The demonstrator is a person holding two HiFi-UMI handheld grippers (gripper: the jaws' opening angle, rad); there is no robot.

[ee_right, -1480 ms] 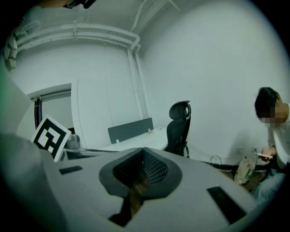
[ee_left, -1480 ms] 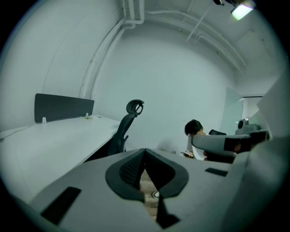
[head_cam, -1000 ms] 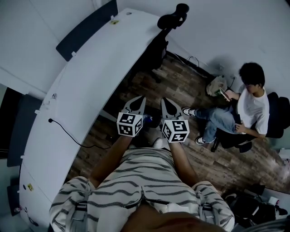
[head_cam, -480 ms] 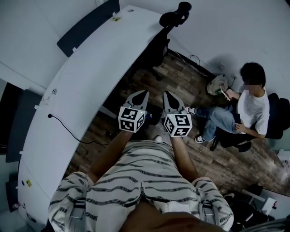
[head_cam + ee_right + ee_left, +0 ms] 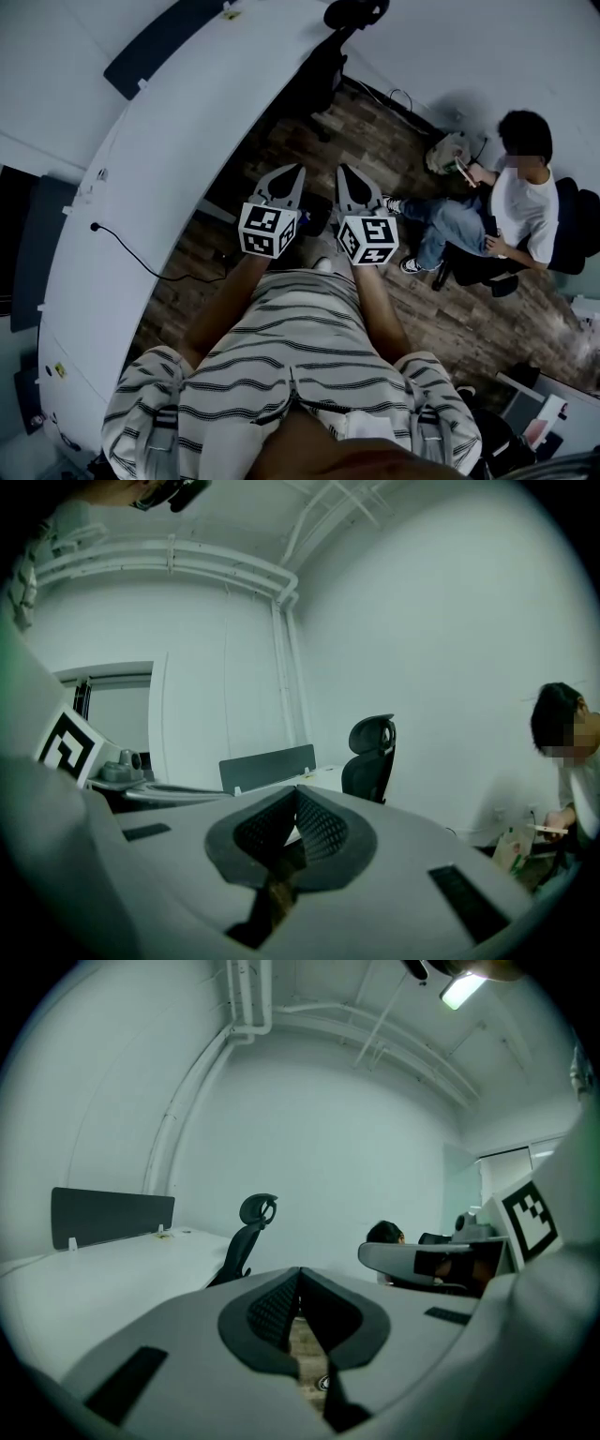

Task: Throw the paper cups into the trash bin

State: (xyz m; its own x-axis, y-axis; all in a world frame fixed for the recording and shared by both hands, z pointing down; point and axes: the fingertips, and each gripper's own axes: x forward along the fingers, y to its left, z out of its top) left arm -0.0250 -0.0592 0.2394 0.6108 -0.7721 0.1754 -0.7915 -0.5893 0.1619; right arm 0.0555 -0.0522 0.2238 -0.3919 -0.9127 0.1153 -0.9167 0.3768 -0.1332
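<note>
White counter (image 5: pixel 159 178) curves away at ten o'clock, and I can see no paper cups or trash bin in any view. My left gripper (image 5: pixel 292 173) and right gripper (image 5: pixel 347 175) both have jaws pressed together on nothing. Searching blind, I might clip the office chair (image 5: pixel 323 80) at twelve or the seated person (image 5: pixel 520 202) at three.

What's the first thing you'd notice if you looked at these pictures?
Two grippers with black-and-white marker cubes, the left gripper and the right gripper, sit side by side in the middle of the head view, both shut and empty. A long white desk curves away on their left, and a person sits on a chair at the right.
</note>
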